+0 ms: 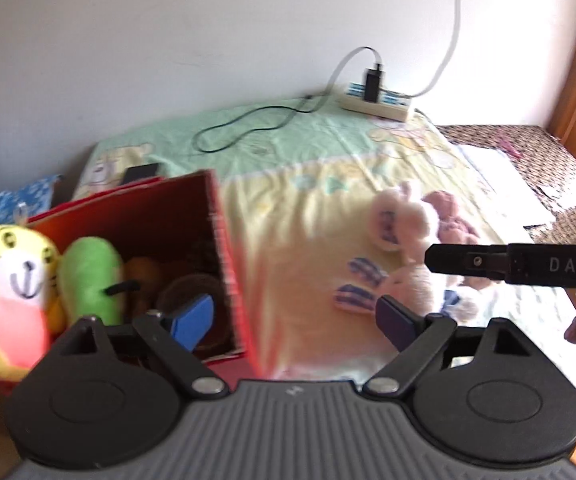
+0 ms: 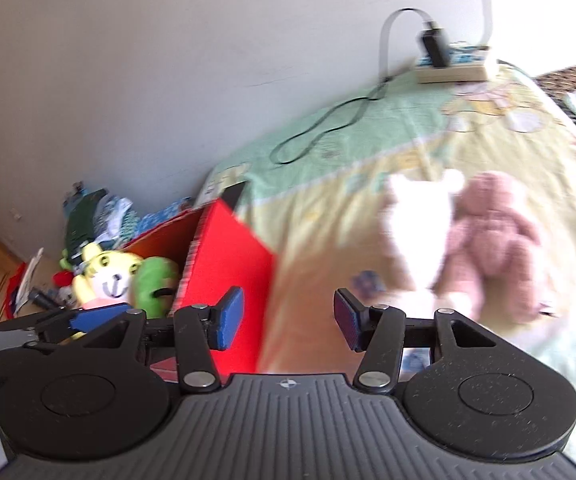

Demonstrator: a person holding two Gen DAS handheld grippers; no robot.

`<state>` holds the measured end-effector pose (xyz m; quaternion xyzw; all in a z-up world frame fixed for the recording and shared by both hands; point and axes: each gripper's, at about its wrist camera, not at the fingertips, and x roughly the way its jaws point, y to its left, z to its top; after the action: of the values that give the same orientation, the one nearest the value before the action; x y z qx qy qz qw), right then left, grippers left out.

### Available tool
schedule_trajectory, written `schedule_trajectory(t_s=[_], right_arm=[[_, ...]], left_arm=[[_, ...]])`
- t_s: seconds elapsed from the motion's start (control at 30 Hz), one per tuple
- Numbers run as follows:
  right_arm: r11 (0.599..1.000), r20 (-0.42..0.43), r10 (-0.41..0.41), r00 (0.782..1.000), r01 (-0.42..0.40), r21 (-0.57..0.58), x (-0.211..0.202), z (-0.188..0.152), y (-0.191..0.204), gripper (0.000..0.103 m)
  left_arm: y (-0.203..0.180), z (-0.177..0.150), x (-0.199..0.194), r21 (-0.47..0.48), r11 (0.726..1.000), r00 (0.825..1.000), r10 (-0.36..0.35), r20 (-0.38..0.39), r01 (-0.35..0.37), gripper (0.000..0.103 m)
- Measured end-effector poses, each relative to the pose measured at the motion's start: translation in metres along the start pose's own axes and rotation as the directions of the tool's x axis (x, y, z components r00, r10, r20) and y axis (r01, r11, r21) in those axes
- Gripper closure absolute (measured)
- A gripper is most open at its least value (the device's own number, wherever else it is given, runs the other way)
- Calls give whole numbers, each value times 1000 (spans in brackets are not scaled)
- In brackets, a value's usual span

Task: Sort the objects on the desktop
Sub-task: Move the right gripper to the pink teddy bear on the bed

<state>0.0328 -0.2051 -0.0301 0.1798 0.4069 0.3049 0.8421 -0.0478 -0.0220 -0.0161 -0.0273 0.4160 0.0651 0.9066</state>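
My left tongs (image 1: 294,318) and right tongs (image 2: 288,322) both gape, empty. Red cardboard box (image 1: 223,240) sits near-left on the bed, holding a yellow tiger plush (image 1: 11,280). White plush rabbit (image 1: 404,232) and pink teddy (image 2: 496,240) lie touching, right of it.

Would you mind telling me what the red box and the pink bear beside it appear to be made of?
Red box: probably cardboard, matte; its thin flat walls show a raw, striped cut edge. Pink bear: plush fabric, fuzzy and soft-edged, likely stuffed, though blur hides any detail.

Plush toys (image 1: 420,240) beside red box (image 1: 231,280)
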Motion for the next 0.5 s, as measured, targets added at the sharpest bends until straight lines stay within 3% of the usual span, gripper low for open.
schedule_trajectory(t_s=[0.27,0.5], right_arm=[[984,25,-144,989,140,114,-21,-1,-75,49],[966,-7,-184,983,182,182,-25,-3,-116,49]], left_arm=[[-79,9,37,123,980,988,-151,-43,155,13],[-135,14,80,215,948,969,-209,-127,233,14]])
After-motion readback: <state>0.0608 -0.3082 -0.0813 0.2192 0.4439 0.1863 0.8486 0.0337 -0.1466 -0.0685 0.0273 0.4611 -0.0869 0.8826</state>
